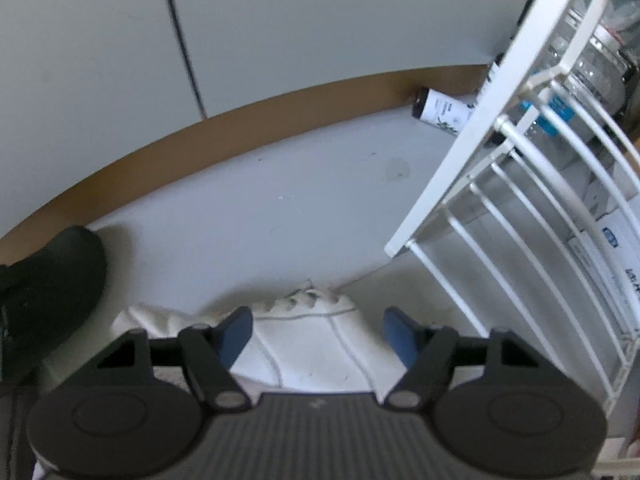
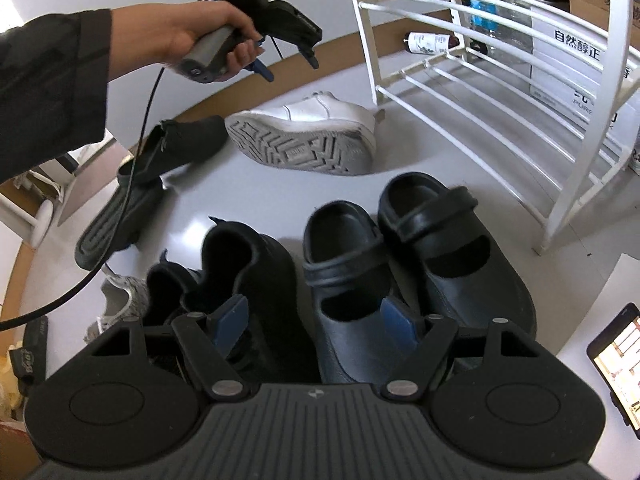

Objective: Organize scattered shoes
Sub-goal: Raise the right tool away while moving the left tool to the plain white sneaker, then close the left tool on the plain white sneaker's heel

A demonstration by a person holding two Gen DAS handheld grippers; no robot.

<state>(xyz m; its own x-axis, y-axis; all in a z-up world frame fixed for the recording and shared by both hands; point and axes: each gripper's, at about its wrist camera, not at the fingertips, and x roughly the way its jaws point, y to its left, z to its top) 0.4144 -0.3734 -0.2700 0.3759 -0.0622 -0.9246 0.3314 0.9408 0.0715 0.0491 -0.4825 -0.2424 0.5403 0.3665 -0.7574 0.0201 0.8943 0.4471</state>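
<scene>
Left gripper (image 1: 318, 336) poised over white sneaker (image 1: 316, 344), fingers spread wide, blue pads (image 1: 236, 334) clear of the upper on both sides; nothing gripped. Sneaker lying tipped on its side on the pale floor (image 1: 280, 208), sole (image 2: 296, 146) facing the near side in the right wrist view, just left of the white wire rack (image 1: 520, 208). Right gripper (image 2: 316, 328) also wide and empty, hanging above the left-hand of two dark clogs (image 2: 352, 276) and the black sneaker (image 2: 248, 264) beside it.

Risks noted:
- Tipped sneaker offering a sloped, rounded flank; closing there likely to squeeze it out sideways or catch only the laces (image 1: 308, 300).
- Rack post very near the right-hand pad; swing on lifting liable to knock the frame.
- Cable (image 2: 132, 184) from the left tool trailing across another black shoe (image 2: 176, 148); snag or drag possible.
- Bottle (image 1: 440, 114) lying loose at the far wall under the rack; apt to roll if the rack is struck.
</scene>
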